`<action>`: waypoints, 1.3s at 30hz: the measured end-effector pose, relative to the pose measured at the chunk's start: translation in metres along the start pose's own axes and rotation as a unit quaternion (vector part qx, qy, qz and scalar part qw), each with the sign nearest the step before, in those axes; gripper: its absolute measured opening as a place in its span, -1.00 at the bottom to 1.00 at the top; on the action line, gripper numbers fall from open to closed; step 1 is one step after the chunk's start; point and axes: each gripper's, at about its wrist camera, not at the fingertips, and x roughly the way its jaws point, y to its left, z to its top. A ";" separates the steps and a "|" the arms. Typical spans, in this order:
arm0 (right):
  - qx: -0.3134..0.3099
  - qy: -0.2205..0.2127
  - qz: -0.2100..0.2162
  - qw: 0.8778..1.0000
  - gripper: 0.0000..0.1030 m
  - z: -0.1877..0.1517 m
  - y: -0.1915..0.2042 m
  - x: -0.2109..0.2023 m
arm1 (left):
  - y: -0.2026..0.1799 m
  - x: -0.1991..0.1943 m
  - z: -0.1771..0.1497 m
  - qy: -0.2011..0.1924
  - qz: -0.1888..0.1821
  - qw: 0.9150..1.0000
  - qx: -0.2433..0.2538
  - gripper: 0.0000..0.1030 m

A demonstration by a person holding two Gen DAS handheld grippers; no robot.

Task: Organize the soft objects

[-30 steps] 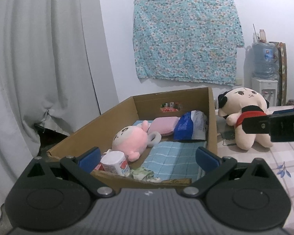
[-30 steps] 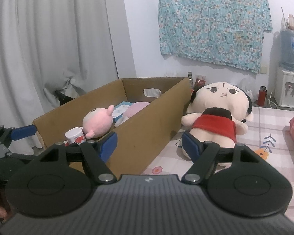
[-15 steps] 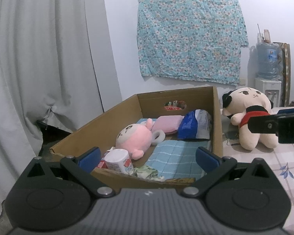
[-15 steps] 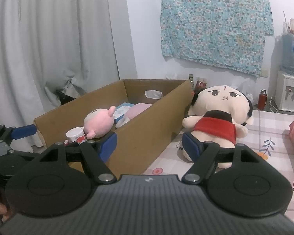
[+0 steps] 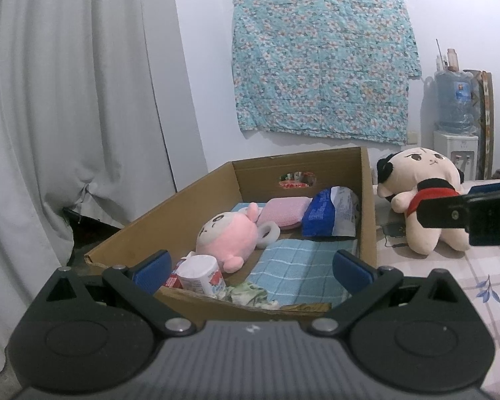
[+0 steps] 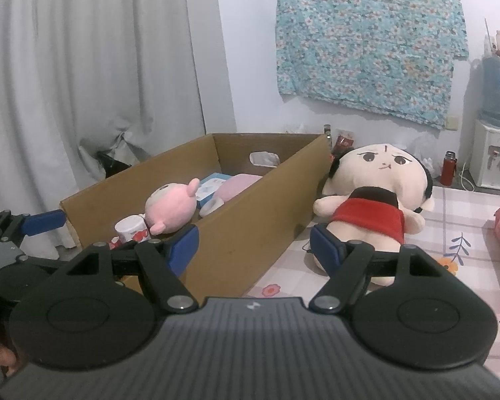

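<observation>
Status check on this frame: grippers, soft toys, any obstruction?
Left gripper open, empty. Right gripper open, empty. Big doll outside cardboard box; pink plush inside. Nothing blocking.

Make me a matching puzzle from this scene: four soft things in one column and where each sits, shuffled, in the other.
Things:
1. pink plush
2. big doll in red
3. blue checked towel
4. floral cloth

Places:
A. hanging on the wall
B. spread flat on the floor of the cardboard box
C. outside the box, on the patterned surface
D. inside the box, beside a white roll

Pairs: 1-D, 2-C, 3-B, 4-A
</observation>
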 end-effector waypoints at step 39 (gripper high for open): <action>0.014 -0.007 -0.001 1.000 0.44 0.002 -0.006 -0.003 | 0.004 -0.001 0.000 0.005 0.008 1.000 -0.003 1.00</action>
